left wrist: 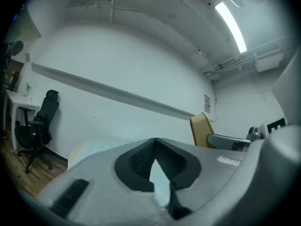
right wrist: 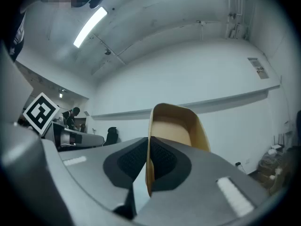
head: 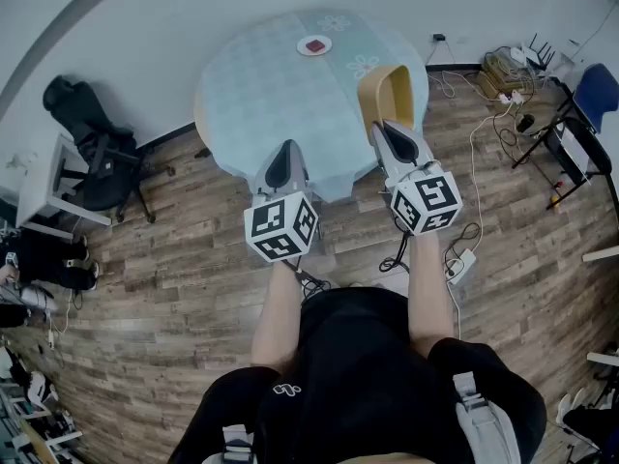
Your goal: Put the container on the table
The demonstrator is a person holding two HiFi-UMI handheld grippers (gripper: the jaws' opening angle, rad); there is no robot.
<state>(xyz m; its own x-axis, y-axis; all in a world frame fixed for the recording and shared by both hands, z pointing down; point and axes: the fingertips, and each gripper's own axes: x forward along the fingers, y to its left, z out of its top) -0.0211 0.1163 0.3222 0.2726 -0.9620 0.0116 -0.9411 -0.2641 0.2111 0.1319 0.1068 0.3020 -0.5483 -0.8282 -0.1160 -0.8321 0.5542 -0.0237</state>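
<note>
Container [head: 392, 95]: tan, thin-walled, open tub, tipped on its side, up off the table [head: 261, 95] at its right-hand near edge, partly over the cloth. Pinched by one wall in right gripper [head: 387, 126], jaws clamped either side of the rim edge, seen plainly in right gripper view [right wrist: 148, 147] with container [right wrist: 176, 131] rising past the pads. Probably light and fairly stiff, maybe slightly flexible at the rim; smooth surface, so some risk of swivelling in a single-wall pinch. Best grip judged low on the wall near a corner, not mid-span. Not fragile-looking.

Left gripper [head: 286, 149] at the table's near edge, left of the container; jaws closed tip to tip on nothing [left wrist: 155, 147].

Small plate [head: 314, 45] with something red at the table's far side. Black office chair [head: 92, 148] well left of the table. Power strip [head: 461, 262] and cables on floor right of the table.

No brand or label on the container. Square marker patterns on both cubes only. Wall notice [left wrist: 207, 101] too small to read.
</note>
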